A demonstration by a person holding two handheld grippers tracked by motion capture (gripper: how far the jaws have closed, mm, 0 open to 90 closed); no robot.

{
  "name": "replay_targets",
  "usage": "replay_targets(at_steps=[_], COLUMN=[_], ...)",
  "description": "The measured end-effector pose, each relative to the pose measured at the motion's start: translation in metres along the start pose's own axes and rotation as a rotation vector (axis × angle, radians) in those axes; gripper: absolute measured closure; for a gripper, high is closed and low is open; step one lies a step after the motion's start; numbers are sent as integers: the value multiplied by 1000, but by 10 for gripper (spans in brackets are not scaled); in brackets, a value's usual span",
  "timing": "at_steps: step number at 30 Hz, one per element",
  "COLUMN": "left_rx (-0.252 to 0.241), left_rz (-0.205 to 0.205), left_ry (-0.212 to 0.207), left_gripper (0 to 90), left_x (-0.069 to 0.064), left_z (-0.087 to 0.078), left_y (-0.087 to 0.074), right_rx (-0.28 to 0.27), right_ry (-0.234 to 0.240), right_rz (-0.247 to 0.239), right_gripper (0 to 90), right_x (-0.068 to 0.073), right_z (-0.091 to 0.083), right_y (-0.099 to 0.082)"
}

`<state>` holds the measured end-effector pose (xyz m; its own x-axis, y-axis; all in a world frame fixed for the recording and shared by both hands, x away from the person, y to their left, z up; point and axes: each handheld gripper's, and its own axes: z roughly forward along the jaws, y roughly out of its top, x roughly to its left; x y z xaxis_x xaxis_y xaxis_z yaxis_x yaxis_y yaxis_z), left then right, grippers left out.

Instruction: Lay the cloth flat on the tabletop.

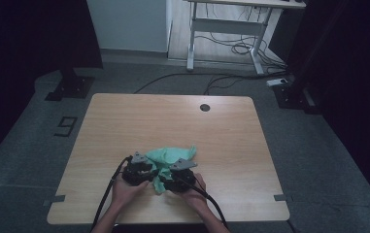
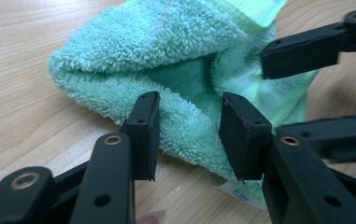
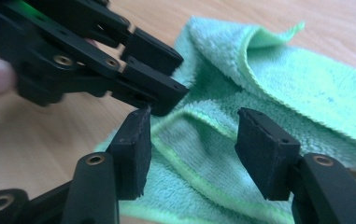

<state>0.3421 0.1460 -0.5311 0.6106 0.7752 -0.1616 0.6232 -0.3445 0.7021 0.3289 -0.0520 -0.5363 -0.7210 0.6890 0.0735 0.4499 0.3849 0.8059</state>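
Observation:
A crumpled mint-green towel [image 1: 172, 154] lies on the wooden table [image 1: 173, 116], near its front edge. My left gripper [image 1: 149, 171] meets the towel's near left side. In the left gripper view that gripper [image 2: 189, 109] stands open, and a thick fold of the towel [image 2: 152, 42] sits between its pads without being squeezed. My right gripper [image 1: 169, 175] comes in from the near right. Its jaws [image 3: 192, 119] are open just above a hemmed layer of the towel [image 3: 278, 79]. The two grippers' tips nearly touch: the left one's black fingers [image 3: 152, 70] cross the right gripper view's upper left.
A round cable hole [image 1: 205, 107] sits at the table's far edge. Bare wood lies to either side of the towel and behind it. On the floor beyond are a white desk frame [image 1: 231, 29], loose cables [image 1: 221, 77] and a black stand base [image 1: 71, 87].

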Motion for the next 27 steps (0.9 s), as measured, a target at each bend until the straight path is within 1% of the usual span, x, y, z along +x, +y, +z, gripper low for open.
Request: replay_targets(at_steps=[2,3,5,6,7,8,9,12,15,16,18,19,20,21,22,23,24,25,26,27], left_rx=[4,8,14,17,21,22,21,24,26,26,33,34,42,44,45,46,47,49,50,50], left_rz=[-6,-5,-8,-10,-11,-11,-13,-13,-21,-20,-19,-22,-14,-11,-11,-13,-13,-12,-8,-4], left_ry=[-1,0,3,2,3,3,1,-3,-8,-9,-6,-3,6,15,16,12,12,16,20,24], left_gripper=[587,588,588,588,591,591,592,595,603,605,609,611,610,607,610,611,611,612,612,611], left_x=[1,2,4,5,6,7,7,8,10,10,11,10,11,11,11,12,12,12,12,11], left_z=[1,1,2,2,2,2,3,3,3,3,3,3,3,3,2,2,2,2,3,3], left_y=[-1,-3,-4,-5,-6,-6,-6,-6,-6,-6,-6,-5,-5,-5,-5,-5,-5,-4,-4,-4], right_rx=[31,38,57,57,59,59,60,59,56,48,24,14,5,-13,-24,-41,-41,-49,-68,-79], right_ry=[-30,-32,-50,-50,-55,-55,-59,-54,-50,-47,-30,-29,-30,-34,-35,-43,-43,-47,-50,-44], right_rz=[-12,-14,-44,-44,-45,-45,-52,-74,-80,-80,-50,-46,-45,-39,-31,-13,-13,-5,14,29], right_gripper=[503,523,610,610,677,677,701,813,858,862,866,867,867,867,868,870,870,870,870,868], right_x=[-1,-1,-1,-1,-3,-3,-3,-5,-5,-6,-8,-9,-10,-13,-17,-25,-25,-28,-33,-37], right_z=[7,9,14,14,13,13,13,14,12,10,2,-2,-7,-15,-22,-34,-34,-39,-47,-52], right_y=[-2,-2,-5,-5,-5,-5,-5,-5,-5,-5,-4,-3,-3,-3,-3,-5,-5,-6,-8,-9])
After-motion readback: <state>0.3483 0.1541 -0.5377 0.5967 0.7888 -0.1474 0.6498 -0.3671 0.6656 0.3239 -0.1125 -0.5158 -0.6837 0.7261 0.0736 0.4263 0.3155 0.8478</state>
